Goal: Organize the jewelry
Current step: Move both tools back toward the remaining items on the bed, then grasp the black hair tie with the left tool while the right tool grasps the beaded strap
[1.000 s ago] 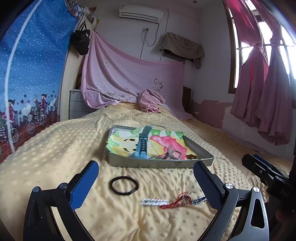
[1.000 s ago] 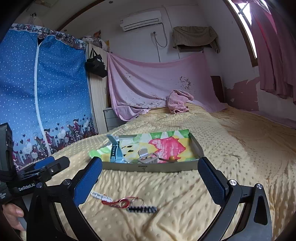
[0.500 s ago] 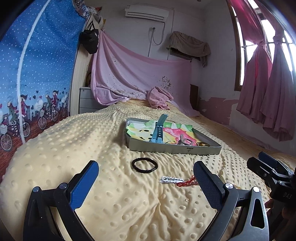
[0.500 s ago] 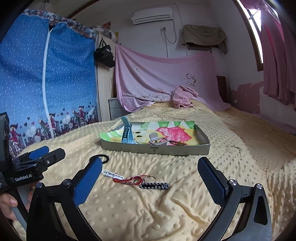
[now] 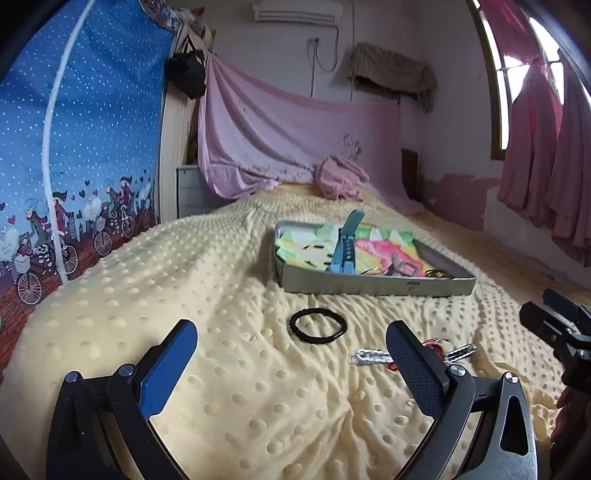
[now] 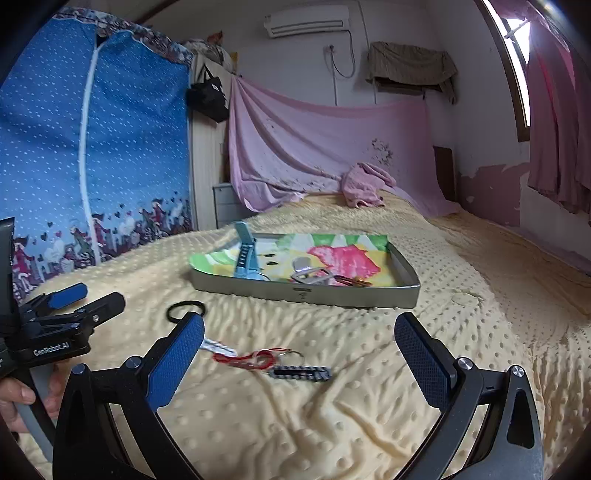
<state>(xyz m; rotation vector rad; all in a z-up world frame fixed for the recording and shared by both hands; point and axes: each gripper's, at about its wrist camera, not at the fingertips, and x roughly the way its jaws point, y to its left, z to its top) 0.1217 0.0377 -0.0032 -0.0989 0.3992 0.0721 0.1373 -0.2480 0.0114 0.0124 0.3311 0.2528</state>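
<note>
Both the left gripper [image 5: 291, 343] and right gripper [image 6: 299, 336] are held wide apart, nothing grasped, above the blanket [image 6: 369, 417]; black hair tie [image 5: 317, 325] and keychain [image 6: 266, 362] at 12 o'clock, before the tray [image 6: 306, 293].

Bedroom around me. Bed [image 5: 155, 280] under dimpled yellow blanket [image 6: 369, 424], wrinkled near me. Pink sheet [image 5: 295, 133] strung across far white wall [image 6: 402, 22], crumpled pink cloth [image 6: 364, 184] at its foot. Air conditioner [image 6: 306, 20] mounted high, cable dropping to socket. Brown cloth [image 5: 391, 70] draped on wall shelf. Blue dotted fabric wardrobe [image 5: 85, 147] to my left, cyclist print along bottom; black bag [image 6: 208, 98] hanging beside it. Window [image 5: 517, 74] to my right, daylight coming in, pink curtains [image 5: 546, 158] tied back. Paint peeling on lower right wall.
</note>
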